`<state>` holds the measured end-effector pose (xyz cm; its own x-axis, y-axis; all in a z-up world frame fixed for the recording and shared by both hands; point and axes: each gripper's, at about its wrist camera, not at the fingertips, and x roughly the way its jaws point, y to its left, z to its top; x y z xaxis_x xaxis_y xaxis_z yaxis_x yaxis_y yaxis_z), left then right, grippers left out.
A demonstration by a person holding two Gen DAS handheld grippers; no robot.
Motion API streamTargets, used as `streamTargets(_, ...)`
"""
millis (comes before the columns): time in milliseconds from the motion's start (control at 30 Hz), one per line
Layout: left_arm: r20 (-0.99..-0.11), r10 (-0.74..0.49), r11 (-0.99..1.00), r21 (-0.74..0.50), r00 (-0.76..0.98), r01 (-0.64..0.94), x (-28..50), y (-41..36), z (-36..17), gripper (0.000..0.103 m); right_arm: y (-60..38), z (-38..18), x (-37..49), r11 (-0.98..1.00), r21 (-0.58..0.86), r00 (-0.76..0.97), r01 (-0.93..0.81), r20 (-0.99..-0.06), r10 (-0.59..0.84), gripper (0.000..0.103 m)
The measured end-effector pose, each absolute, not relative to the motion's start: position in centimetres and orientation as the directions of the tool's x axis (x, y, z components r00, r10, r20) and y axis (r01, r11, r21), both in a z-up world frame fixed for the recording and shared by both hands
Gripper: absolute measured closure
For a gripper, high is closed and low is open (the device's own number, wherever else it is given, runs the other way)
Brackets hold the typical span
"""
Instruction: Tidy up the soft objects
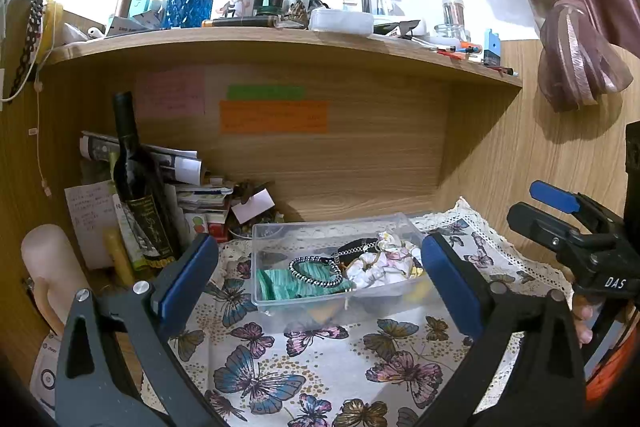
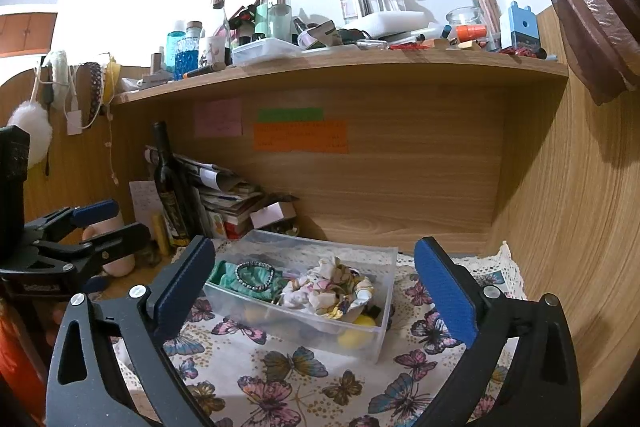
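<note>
Both hand-held grippers – left (image 1: 320, 275), right (image 2: 316, 287) – hang spread and empty, clear bin (image 2: 384, 311) at 12 o'clock – looks basically sorted.

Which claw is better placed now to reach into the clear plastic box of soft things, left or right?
Probably the left claw: its open fingers frame the clear plastic box squarely. The right claw, also open, sees the box off-centre, at an angle. Neither holds anything.

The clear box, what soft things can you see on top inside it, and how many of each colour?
Green scrunchie: 1
White flowery scrunchie: 1
Black-and-white braided hair tie: 1
Total on top in the clear box: 3
More things lie underneath, too hidden to count.
</note>
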<state>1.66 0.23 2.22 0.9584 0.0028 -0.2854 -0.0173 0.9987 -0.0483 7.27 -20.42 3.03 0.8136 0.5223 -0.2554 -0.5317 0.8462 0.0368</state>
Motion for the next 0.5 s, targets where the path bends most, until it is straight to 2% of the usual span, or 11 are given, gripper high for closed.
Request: streamTargets(500,-0.289,0.004,0.998,-0.055,0.957,-0.02,1.82,0.15,2.2,0.0,-20.56,3.12,7.25,0.847,0.038,0.815,-0.53,-0.25,0.522,0.0)
